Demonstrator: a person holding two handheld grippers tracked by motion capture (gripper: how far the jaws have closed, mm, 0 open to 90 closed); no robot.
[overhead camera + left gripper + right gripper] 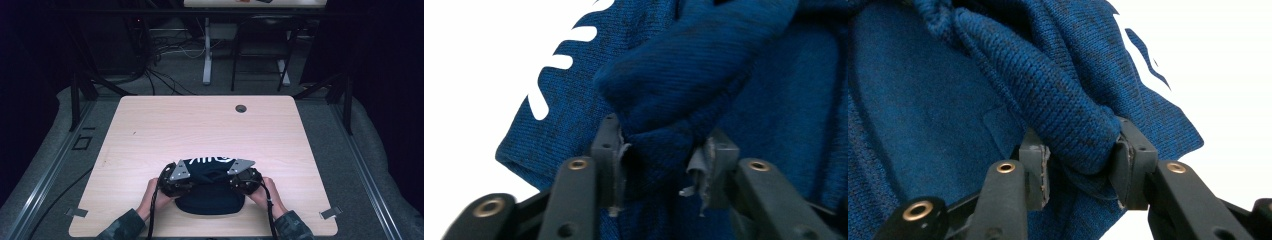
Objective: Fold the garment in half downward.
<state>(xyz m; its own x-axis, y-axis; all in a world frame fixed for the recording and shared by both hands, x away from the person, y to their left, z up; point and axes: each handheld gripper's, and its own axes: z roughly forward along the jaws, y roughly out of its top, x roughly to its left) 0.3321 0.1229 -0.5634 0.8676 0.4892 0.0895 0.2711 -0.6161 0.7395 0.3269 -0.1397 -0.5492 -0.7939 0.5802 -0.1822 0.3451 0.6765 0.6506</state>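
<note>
A dark blue knit garment [211, 186] with white lettering lies bunched near the front edge of the light wood table [200, 130]. My left gripper [176, 181] holds its left side and my right gripper [246, 179] its right side, a hand behind each. In the left gripper view a thick fold of the blue knit garment [684, 75] is pinched in my left gripper [659, 160]. In the right gripper view a rolled fold of the garment [1058, 95] is clamped in my right gripper [1080, 165]. The cloth under the folds is hidden.
A round cable hole [241, 108] sits near the table's far edge. Beyond the table stand a desk leg [207, 55], a dark chair frame [260, 55] and floor cables [165, 75]. Black frame posts [75, 95] flank the table on the grey floor.
</note>
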